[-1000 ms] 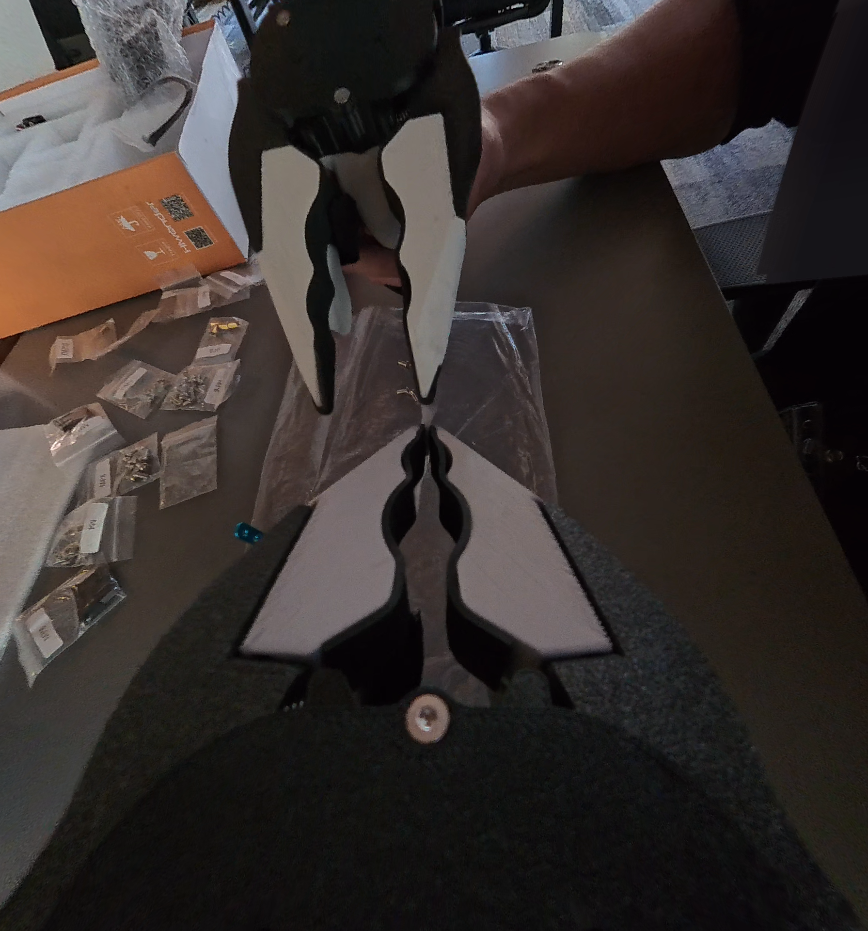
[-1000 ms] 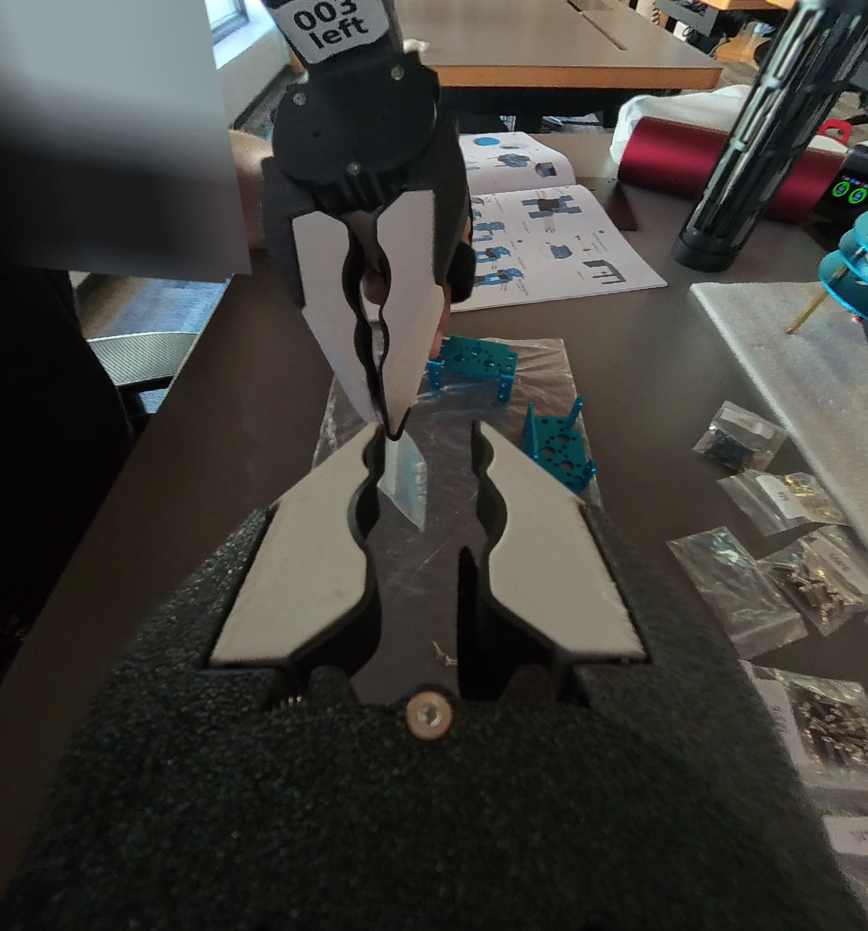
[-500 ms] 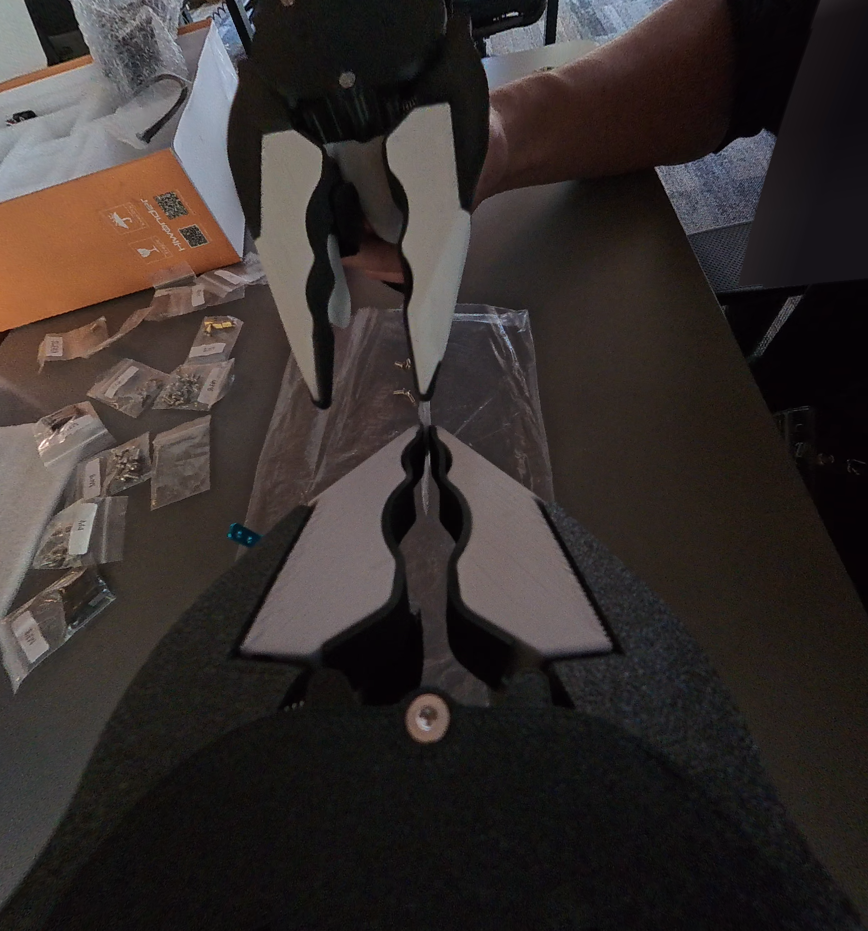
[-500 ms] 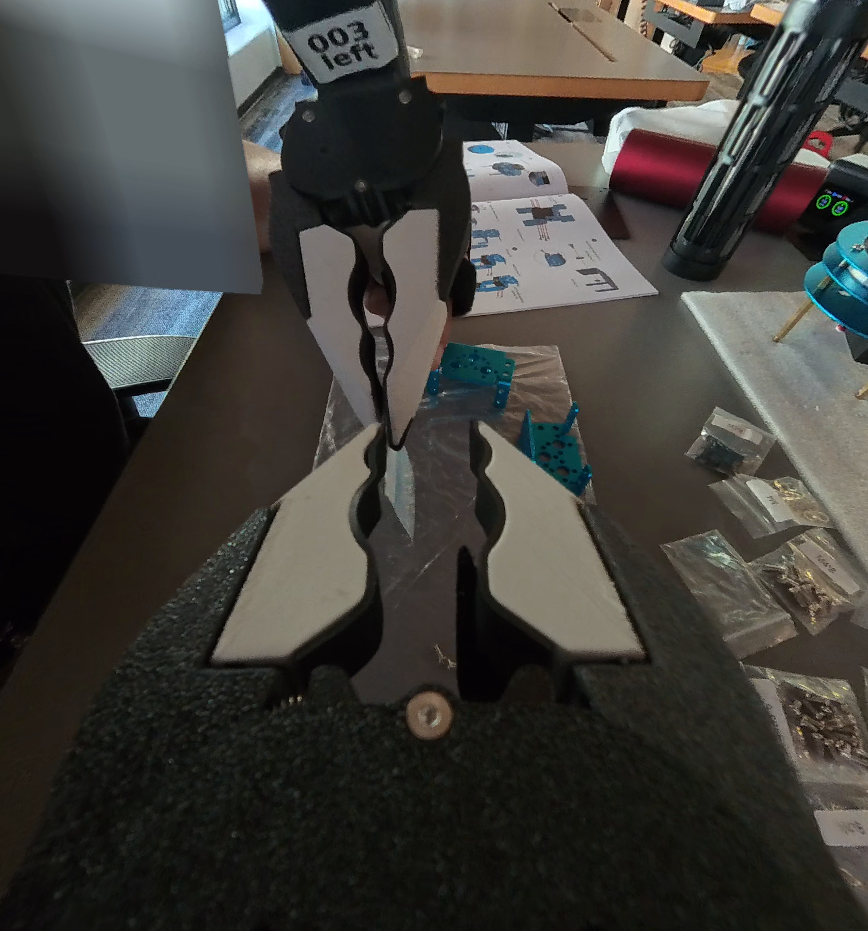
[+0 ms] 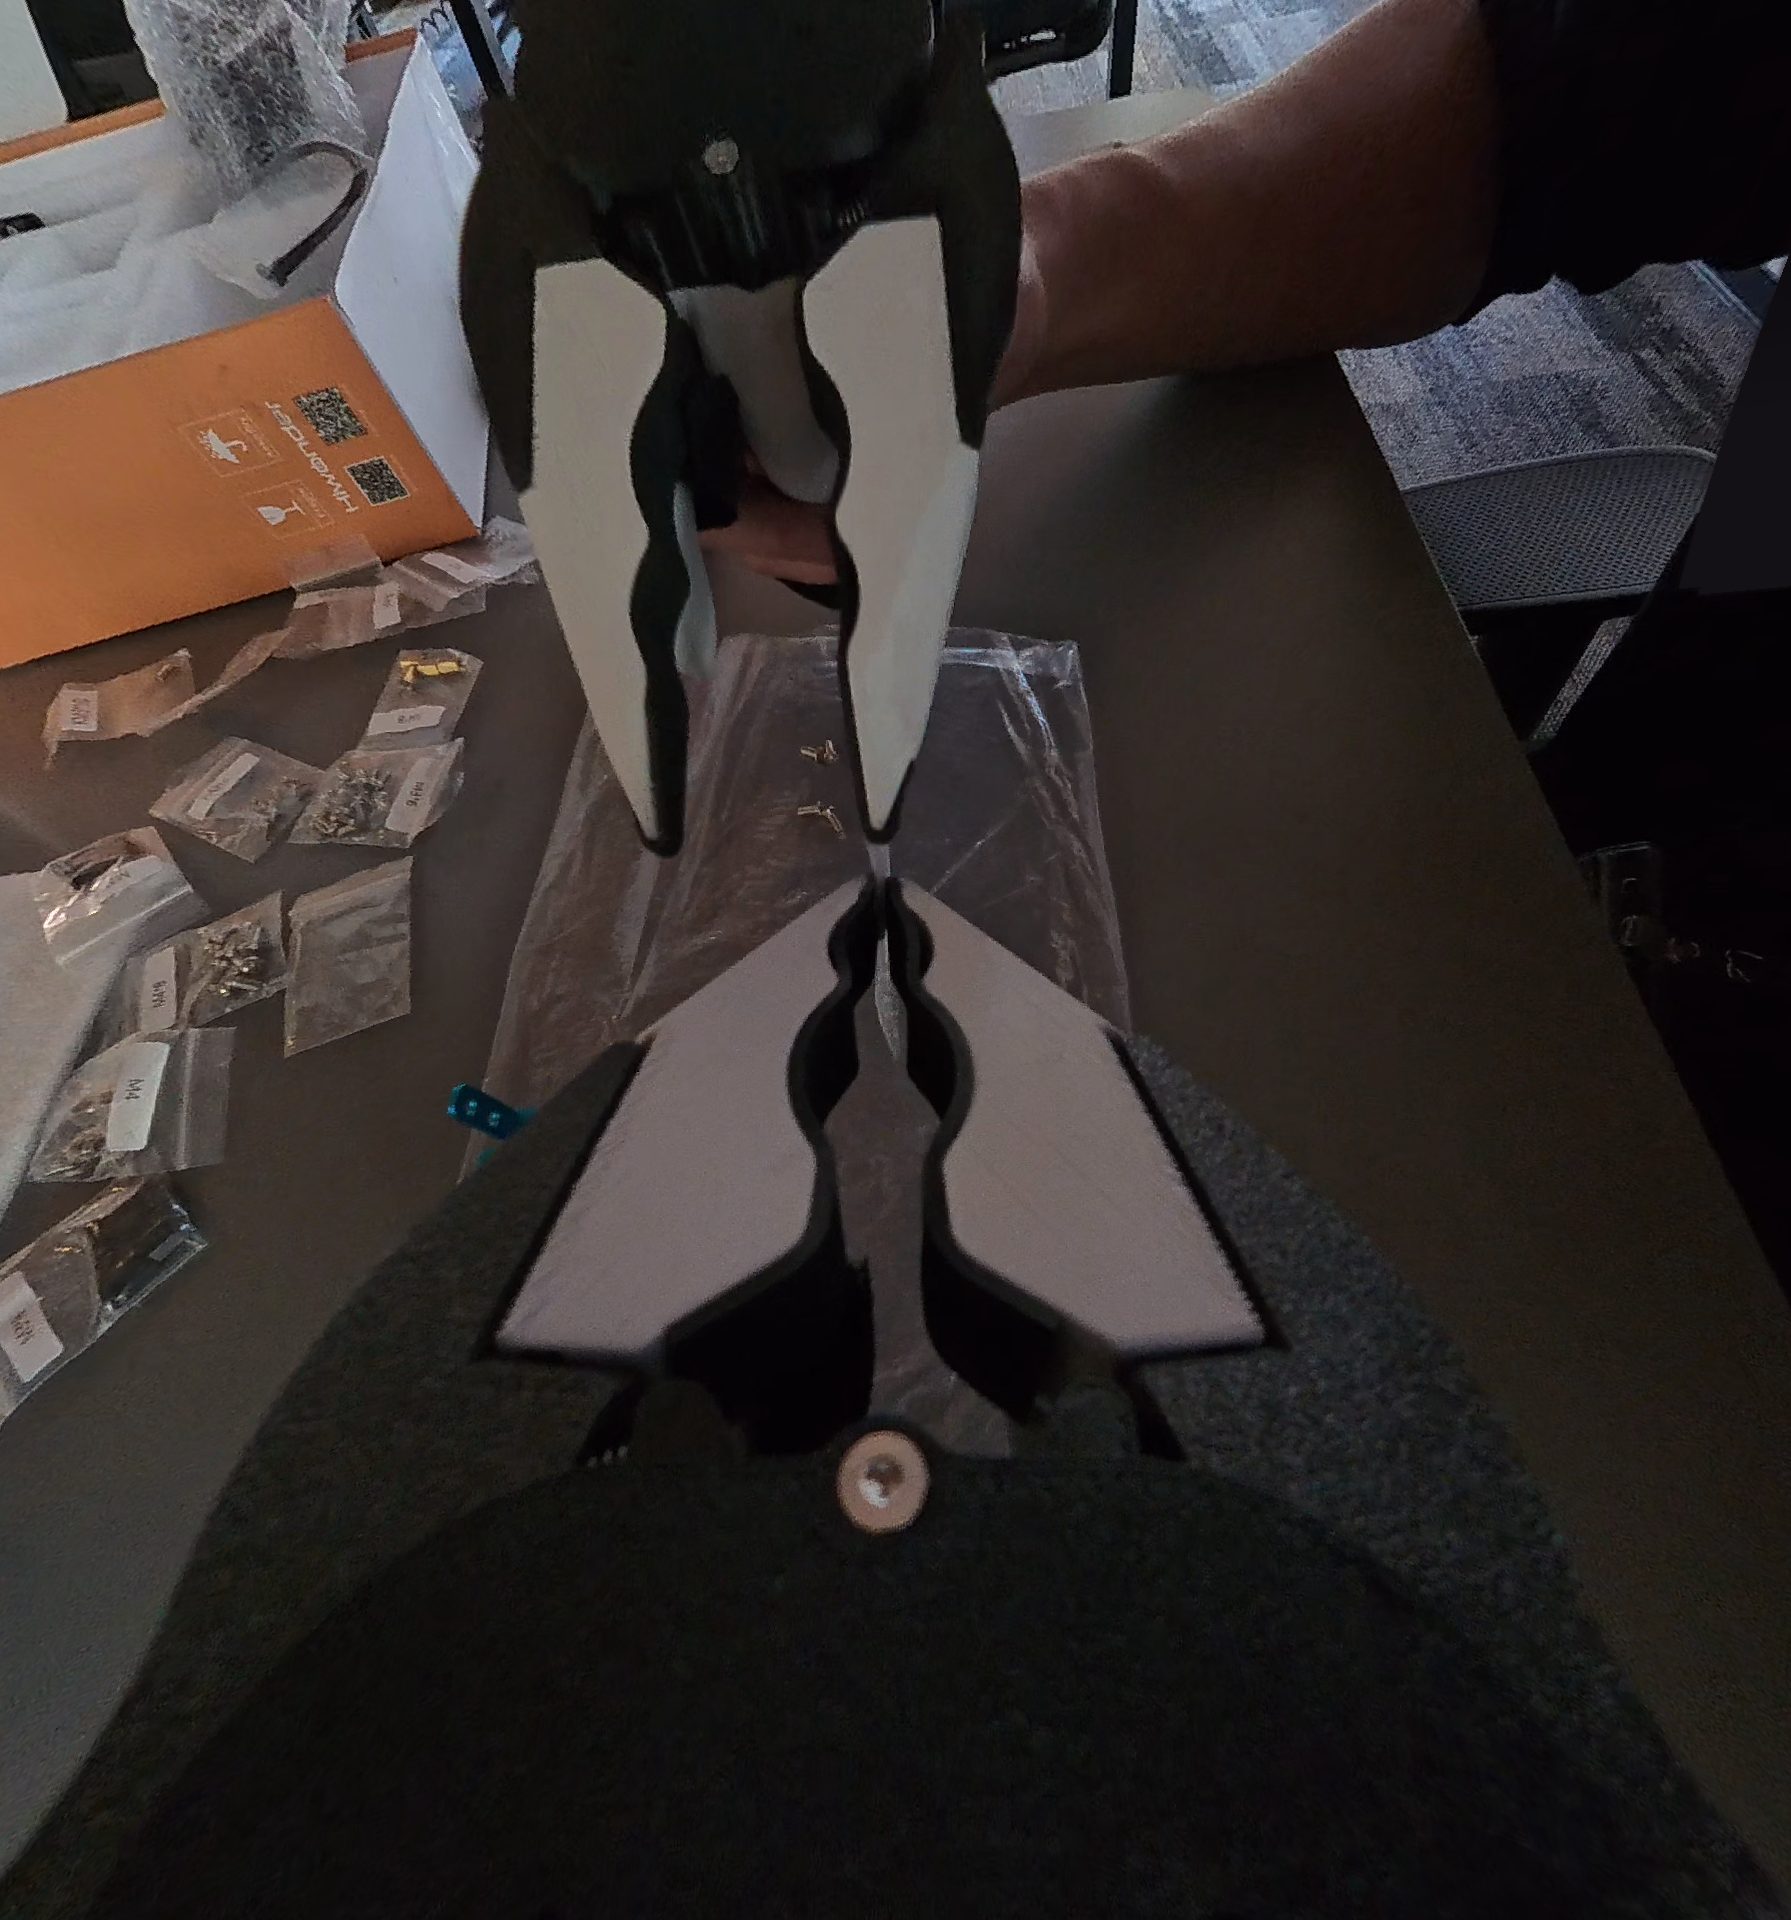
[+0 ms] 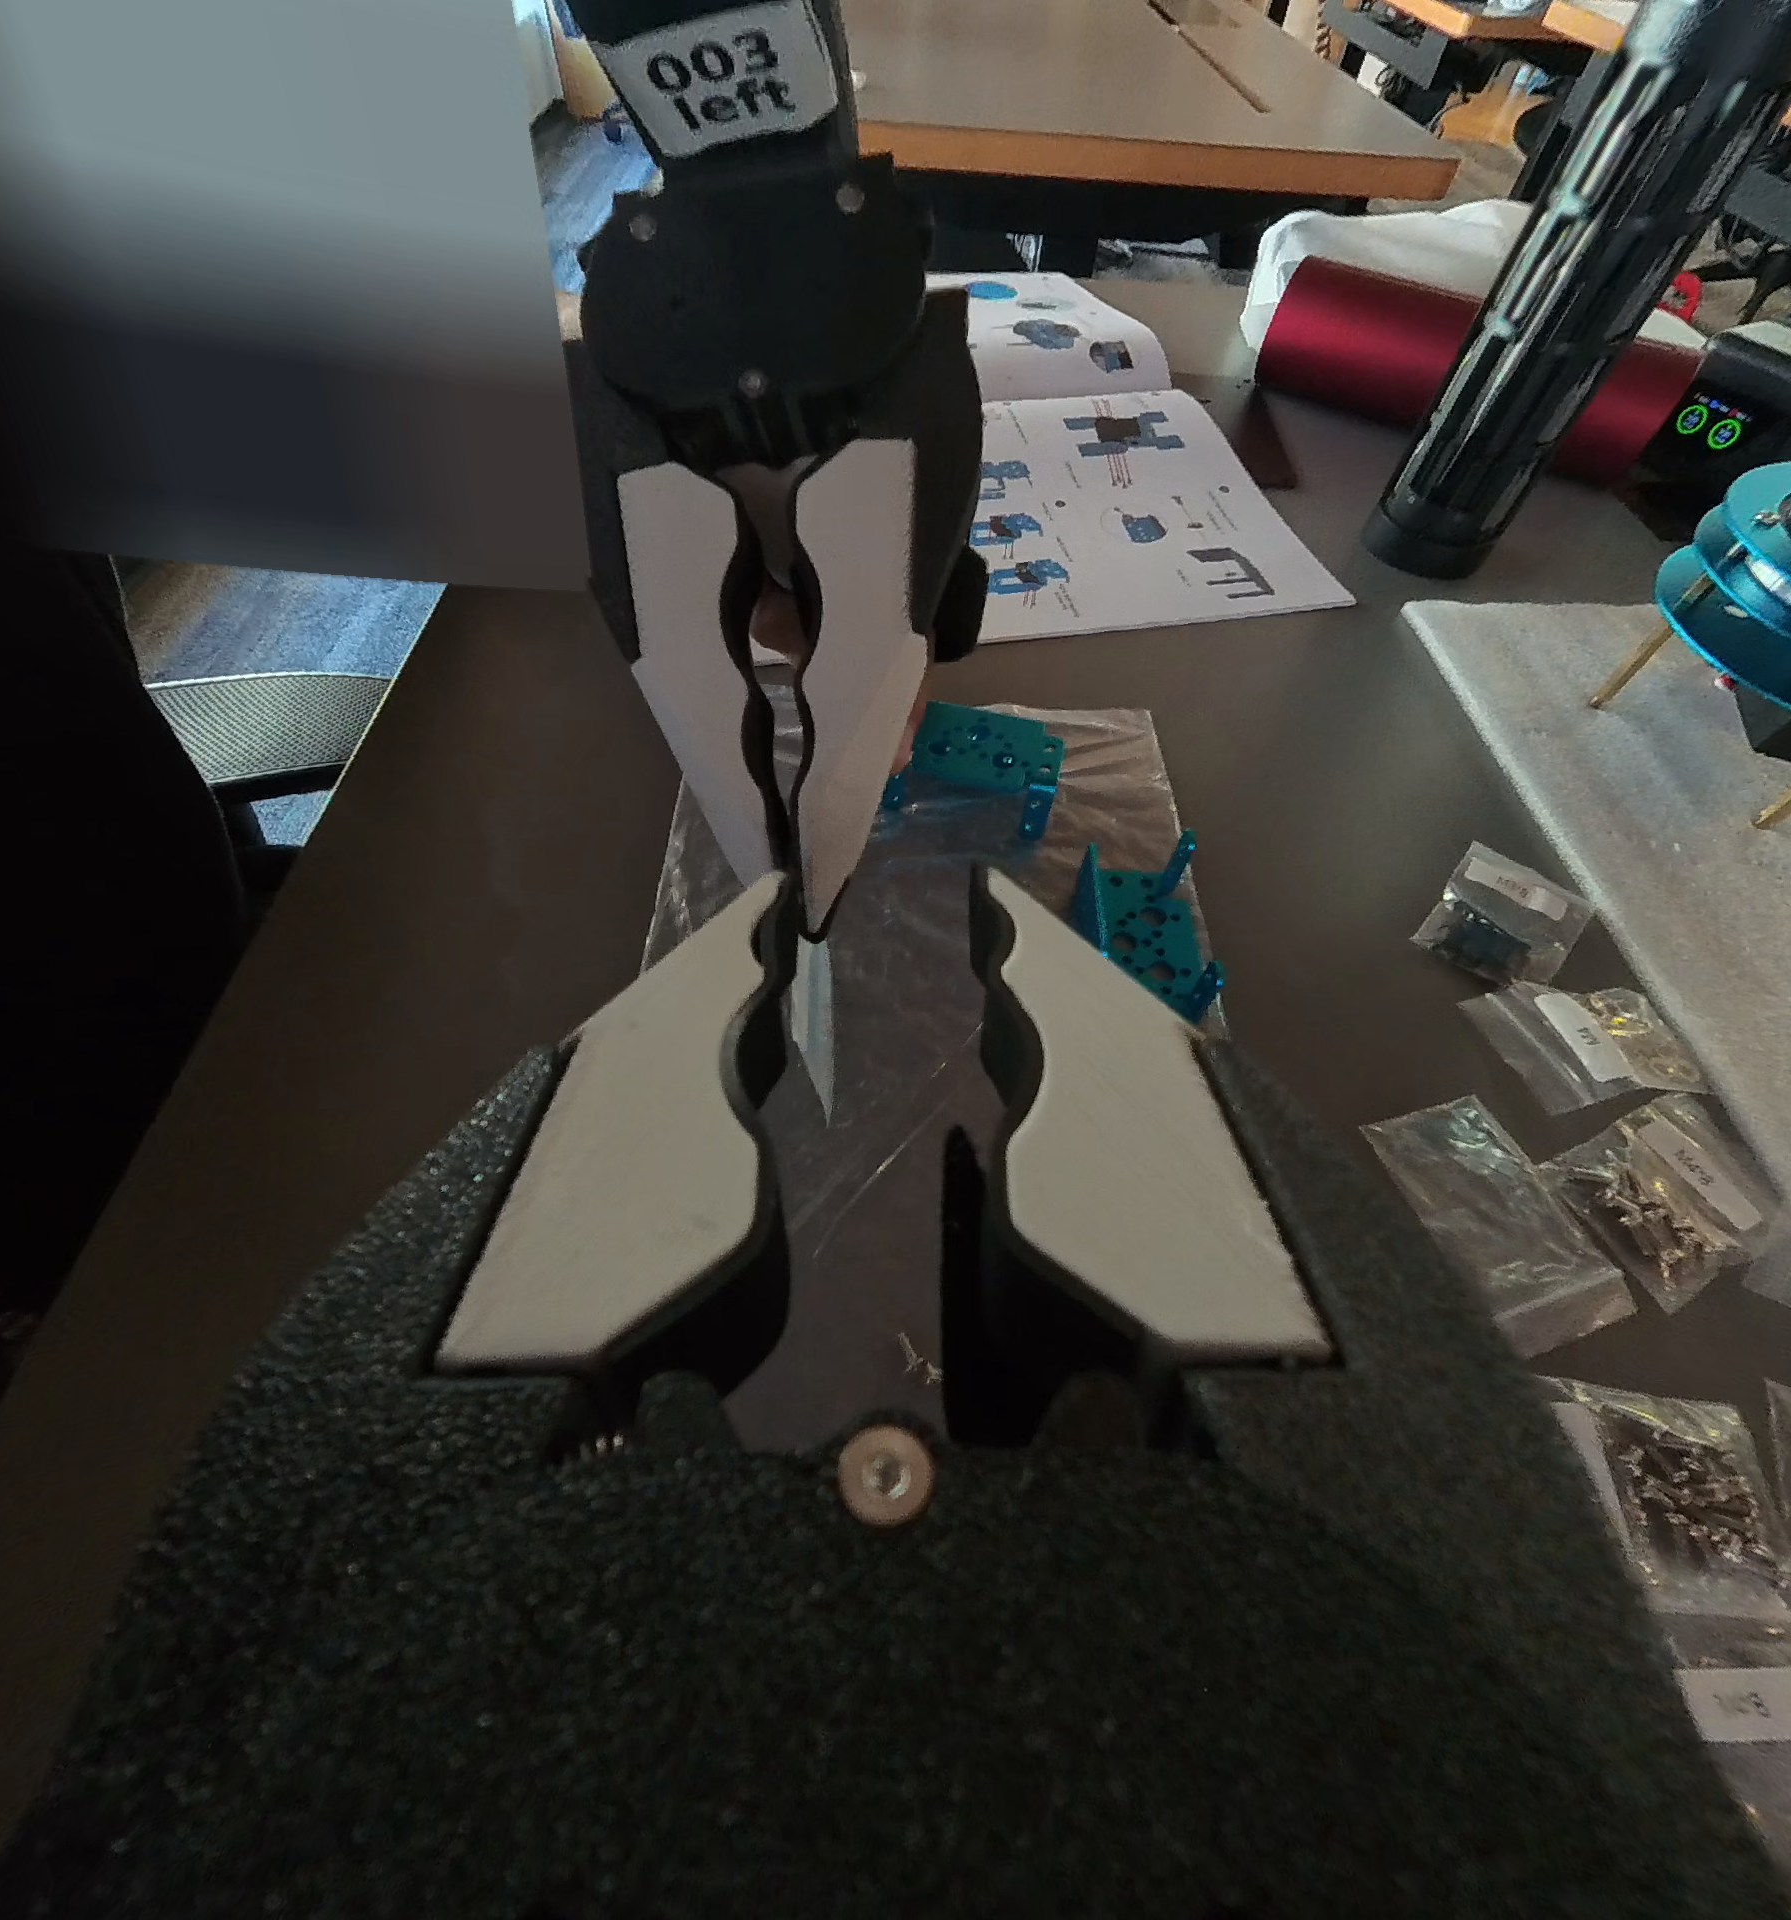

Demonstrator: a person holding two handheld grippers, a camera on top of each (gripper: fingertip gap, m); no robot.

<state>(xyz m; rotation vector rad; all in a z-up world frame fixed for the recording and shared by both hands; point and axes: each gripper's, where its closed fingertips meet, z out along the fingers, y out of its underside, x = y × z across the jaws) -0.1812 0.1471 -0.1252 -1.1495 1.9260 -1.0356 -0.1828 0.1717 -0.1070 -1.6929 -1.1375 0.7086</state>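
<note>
Left gripper still pinching small bag.

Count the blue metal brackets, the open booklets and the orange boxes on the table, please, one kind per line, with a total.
blue metal brackets: 2
open booklet: 1
orange box: 1
Total: 4
</note>
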